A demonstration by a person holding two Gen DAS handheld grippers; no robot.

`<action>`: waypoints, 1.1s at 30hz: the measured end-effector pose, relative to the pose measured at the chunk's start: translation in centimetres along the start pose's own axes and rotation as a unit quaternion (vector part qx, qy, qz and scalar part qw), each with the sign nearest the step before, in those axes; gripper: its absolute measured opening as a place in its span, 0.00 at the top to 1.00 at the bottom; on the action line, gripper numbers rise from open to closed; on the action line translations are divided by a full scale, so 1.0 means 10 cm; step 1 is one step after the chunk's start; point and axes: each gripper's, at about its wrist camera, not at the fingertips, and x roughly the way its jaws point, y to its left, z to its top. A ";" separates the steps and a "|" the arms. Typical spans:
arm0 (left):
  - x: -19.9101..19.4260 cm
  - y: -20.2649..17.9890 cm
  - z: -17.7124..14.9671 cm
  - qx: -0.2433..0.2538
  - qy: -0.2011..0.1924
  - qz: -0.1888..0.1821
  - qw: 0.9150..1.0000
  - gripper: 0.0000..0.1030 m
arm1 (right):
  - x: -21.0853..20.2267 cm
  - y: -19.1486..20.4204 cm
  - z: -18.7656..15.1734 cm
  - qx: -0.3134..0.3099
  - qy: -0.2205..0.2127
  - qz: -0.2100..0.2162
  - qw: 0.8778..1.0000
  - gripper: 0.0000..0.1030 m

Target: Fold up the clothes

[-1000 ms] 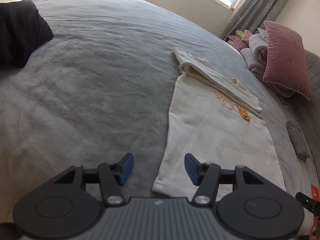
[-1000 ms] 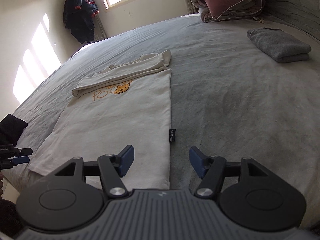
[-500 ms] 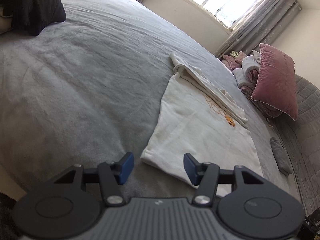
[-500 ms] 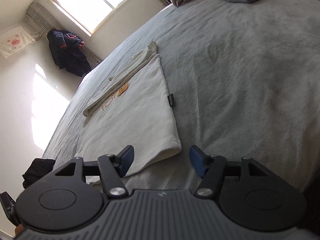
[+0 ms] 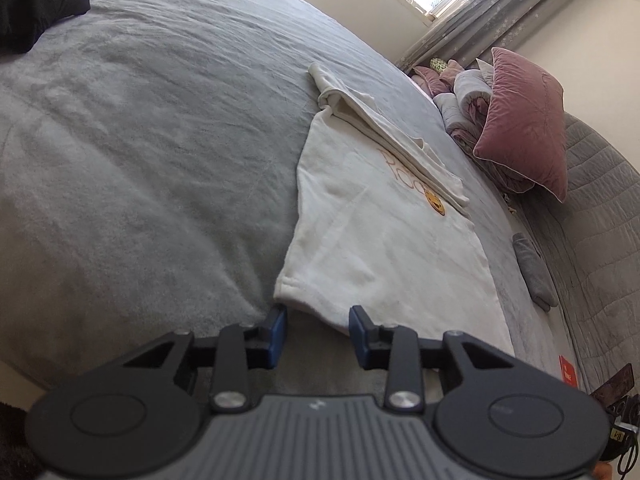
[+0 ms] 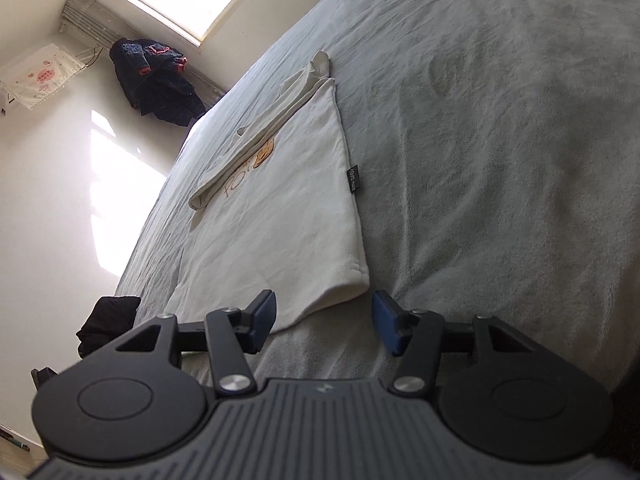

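A cream sweatshirt (image 5: 372, 240) with an orange print lies flat on the grey bed, sleeves folded across its top. It also shows in the right wrist view (image 6: 280, 200). My left gripper (image 5: 318, 334) is open, its blue pads either side of the hem's left corner, close to the cloth. My right gripper (image 6: 324, 328) is open, just short of the hem's right corner (image 6: 356, 284). Neither holds anything.
The grey bed cover (image 5: 140, 140) spreads wide to the left. A pink pillow (image 5: 524, 140) and bundled bedding lie at the head. A folded grey item (image 5: 532, 276) lies to the right. Black clothing (image 5: 36, 0) sits far left, also in the right wrist view (image 6: 108, 320).
Both grippers have dropped low and moved in to the sweatshirt's hem corners. The left jaws have narrowed somewhat. The sweatshirt has not moved.
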 end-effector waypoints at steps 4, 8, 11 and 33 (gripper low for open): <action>0.06 0.06 0.07 -0.012 0.022 -0.018 1.000 0.73 | 0.06 -0.04 0.10 0.022 0.024 0.015 0.999 0.50; 0.12 0.05 0.11 0.002 0.046 -0.026 0.999 0.87 | 0.11 -0.02 0.15 0.023 0.044 0.020 0.999 0.51; 0.16 0.02 0.15 0.023 0.069 -0.031 0.997 0.93 | 0.15 0.03 0.17 0.012 0.061 0.022 0.998 0.61; 0.39 -0.07 0.96 -0.046 0.077 -0.095 0.991 0.97 | 0.34 0.20 0.92 0.016 0.057 0.068 0.996 0.92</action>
